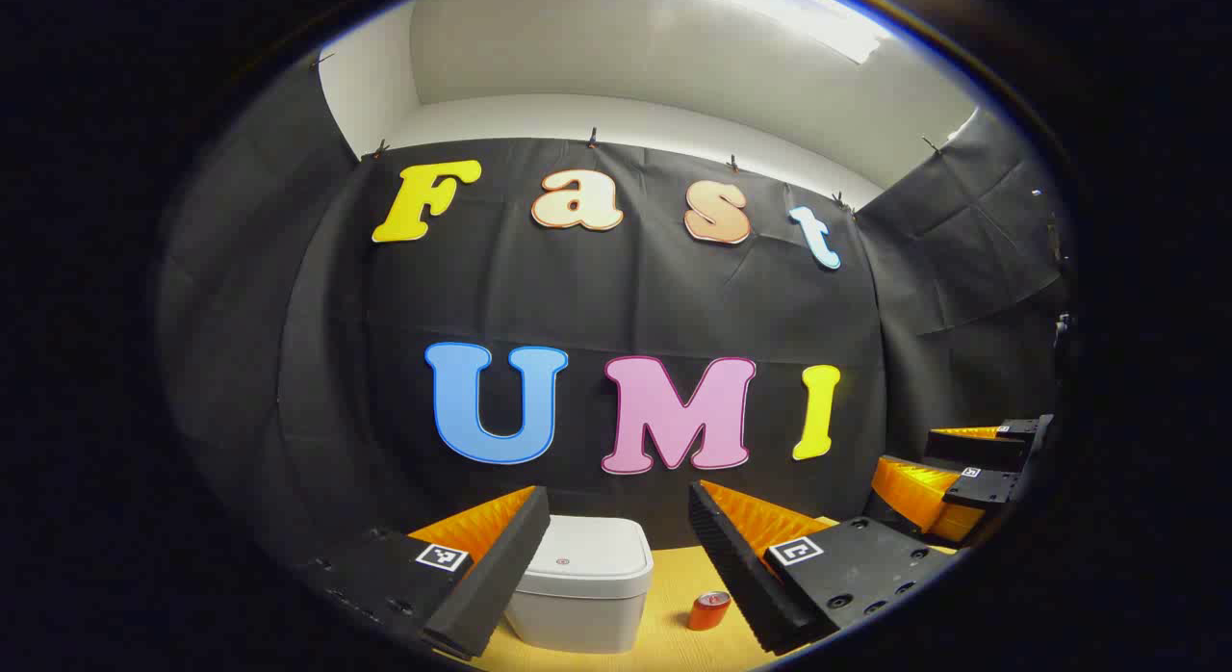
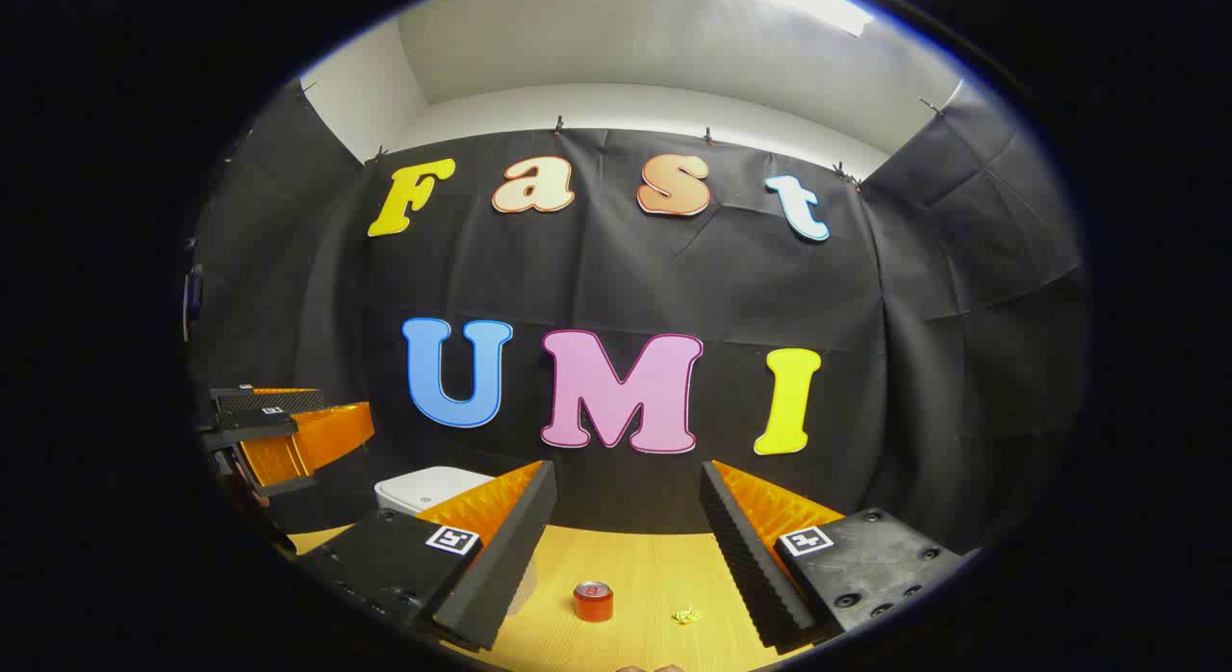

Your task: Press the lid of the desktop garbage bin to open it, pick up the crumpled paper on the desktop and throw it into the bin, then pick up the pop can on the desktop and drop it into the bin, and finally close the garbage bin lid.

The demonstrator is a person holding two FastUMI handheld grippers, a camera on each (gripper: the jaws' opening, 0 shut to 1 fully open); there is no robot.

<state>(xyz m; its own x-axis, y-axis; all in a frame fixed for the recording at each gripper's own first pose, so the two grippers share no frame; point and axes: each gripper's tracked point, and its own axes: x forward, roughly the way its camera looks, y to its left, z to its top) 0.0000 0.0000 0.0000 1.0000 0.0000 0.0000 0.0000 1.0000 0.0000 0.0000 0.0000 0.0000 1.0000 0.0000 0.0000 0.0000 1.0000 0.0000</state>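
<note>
Held above the desk, the left gripper (image 1: 616, 566) in the left gripper view has its two fingers spread wide with nothing between them, raised clear of the yellow wooden desktop (image 1: 674, 643). Between those fingers stands the white rectangular plastic garbage bin (image 1: 585, 583), its lid down and flat, partly covered on its left side by the left finger. Just to the right of the bin, on the desktop, stands the small red pop can (image 1: 709, 610), upright and apart from the bin. Far to the right edge the right gripper (image 1: 962, 475) shows, also raised. Turning to the right gripper view, the right gripper (image 2: 626, 556) likewise has its fingers spread apart and grips nothing. The pop can (image 2: 594, 601) stands upright on the desktop (image 2: 635, 566) between the fingers, and the small yellow crumpled paper (image 2: 686, 615) lies near it to the right, not touching. The bin (image 2: 423, 489) sits behind the left finger, and the left gripper (image 2: 289, 431) hangs at the left edge.
</note>
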